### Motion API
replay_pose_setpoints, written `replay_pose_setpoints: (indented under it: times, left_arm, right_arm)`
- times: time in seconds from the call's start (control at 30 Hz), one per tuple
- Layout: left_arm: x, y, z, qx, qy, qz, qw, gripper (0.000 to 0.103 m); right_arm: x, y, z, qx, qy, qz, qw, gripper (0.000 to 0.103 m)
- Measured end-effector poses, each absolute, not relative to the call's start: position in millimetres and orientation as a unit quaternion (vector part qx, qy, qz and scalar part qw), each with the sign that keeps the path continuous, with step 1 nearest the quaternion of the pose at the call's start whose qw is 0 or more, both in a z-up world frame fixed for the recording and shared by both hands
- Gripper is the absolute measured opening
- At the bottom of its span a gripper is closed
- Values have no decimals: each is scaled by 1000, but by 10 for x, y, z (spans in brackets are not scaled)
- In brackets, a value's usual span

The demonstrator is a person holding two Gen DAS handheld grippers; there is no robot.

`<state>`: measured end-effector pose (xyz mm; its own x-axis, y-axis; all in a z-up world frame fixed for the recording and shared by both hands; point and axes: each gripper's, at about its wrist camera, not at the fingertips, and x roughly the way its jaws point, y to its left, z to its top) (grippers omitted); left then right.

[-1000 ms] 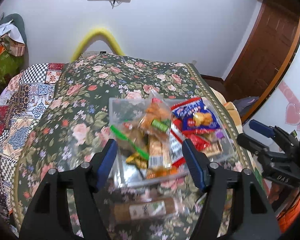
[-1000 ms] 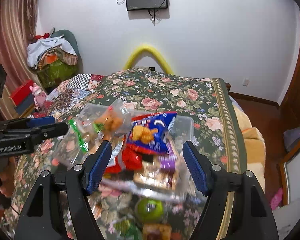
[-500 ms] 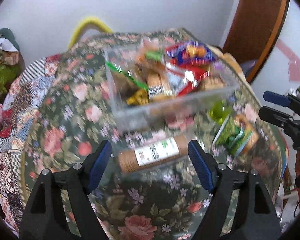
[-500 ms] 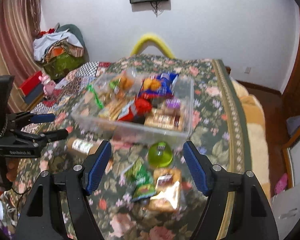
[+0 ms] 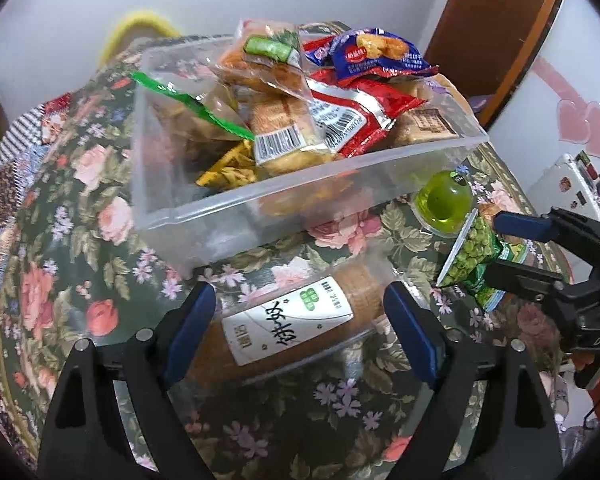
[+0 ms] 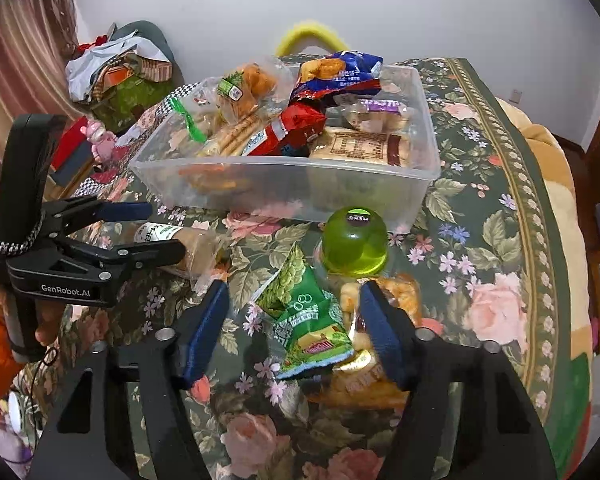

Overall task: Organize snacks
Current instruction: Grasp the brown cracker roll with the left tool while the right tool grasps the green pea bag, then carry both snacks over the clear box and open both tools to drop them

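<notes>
A clear plastic bin point(image 5: 260, 200) full of snack packets stands on the floral tablecloth point(image 5: 80, 264); it also shows in the right wrist view point(image 6: 292, 196). My left gripper point(image 5: 300, 328) is open, its fingers either side of a wrapped biscuit roll point(image 5: 288, 336) lying in front of the bin. My right gripper point(image 6: 296, 328) is open around a green pea packet point(image 6: 304, 320), beside an orange snack bag point(image 6: 380, 344). A green jelly cup point(image 6: 354, 240) sits just behind them. The roll also shows in the right wrist view point(image 6: 180, 240).
The table's edge with a patterned border point(image 6: 548, 240) runs along the right. A pile of clothes point(image 6: 116, 76) and a pink toy point(image 6: 100, 140) lie beyond the table at left. A yellow arch point(image 6: 312, 32) stands behind the bin.
Both grippers have dropped down and pulled back from over the bin to the loose snacks in front of it. The left now straddles the roll, the right the green packet.
</notes>
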<state>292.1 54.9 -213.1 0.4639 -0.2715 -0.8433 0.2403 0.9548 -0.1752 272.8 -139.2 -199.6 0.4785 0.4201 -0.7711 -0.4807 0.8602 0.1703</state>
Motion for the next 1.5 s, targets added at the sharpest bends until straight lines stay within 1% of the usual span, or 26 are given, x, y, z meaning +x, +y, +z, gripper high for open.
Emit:
replay_pose_setpoints:
  times: [0.03, 0.07, 0.23, 0.3, 0.4, 0.5, 0.57, 0.7, 0.77, 0.83, 1.0, 1.07, 1.13, 1.27, 1.33, 1.5]
  left_arm:
    - [2928, 548, -2137, -21, 498, -152, 853, 87]
    - [2918, 556, -2145, -26, 500, -154, 852, 87]
    - [2765, 552, -2187, -21, 513, -148, 845, 87]
    - [2674, 542, -2194, -17, 516, -146, 844, 86]
    - [2552, 531, -2173, -17, 515, -147, 844, 83]
    - [2476, 537, -2148, -47, 520, -162, 837, 80]
    - [2448, 533, -2126, -59, 520, -171, 835, 73]
    - [2494, 499, -2156, -57, 520, -161, 837, 66]
    - [2577, 466, -2226, -56, 527, -151, 834, 58]
    - [2675, 435, -2307, -58, 531, -143, 833, 54]
    - [2717, 317, -2324, -38, 512, -130, 848, 49]
    - [2703, 336, -2323, -47, 511, -130, 848, 43]
    - [2666, 356, -2306, -53, 511, -128, 848, 38]
    - [2545, 368, -2270, -53, 507, -119, 852, 37]
    - [2481, 375, -2233, -52, 504, -115, 855, 37]
    - [2325, 430, -2035, -60, 484, -112, 866, 37]
  right_arm:
    - [2735, -1379, -2006, -32, 442, 267, 856, 52]
    - [2732, -1371, -2016, -30, 443, 269, 855, 50]
    - [2706, -1348, -2070, -27, 454, 277, 846, 45]
    - [2683, -1338, -2103, -29, 460, 279, 843, 44]
    - [2628, -1311, -2136, -30, 467, 282, 838, 43]
    - [2604, -1281, -2155, -33, 471, 286, 834, 43]
    - [2591, -1269, -2175, -35, 474, 285, 833, 43]
    - [2641, -1283, -2195, -30, 476, 283, 832, 43]
    - [2666, -1292, -2208, -28, 478, 283, 831, 43]
    - [2676, -1262, -2209, -32, 478, 283, 831, 43]
    - [2650, -1175, -2224, -56, 466, 280, 837, 43]
    - [2651, -1148, -2235, -63, 463, 279, 839, 43]
    - [2642, -1131, -2232, -63, 458, 273, 843, 42]
    - [2632, -1156, -2214, -48, 456, 274, 845, 36]
    - [2641, -1199, -2192, -33, 458, 278, 844, 29]
    - [2612, -1264, -2133, -26, 448, 276, 850, 27]
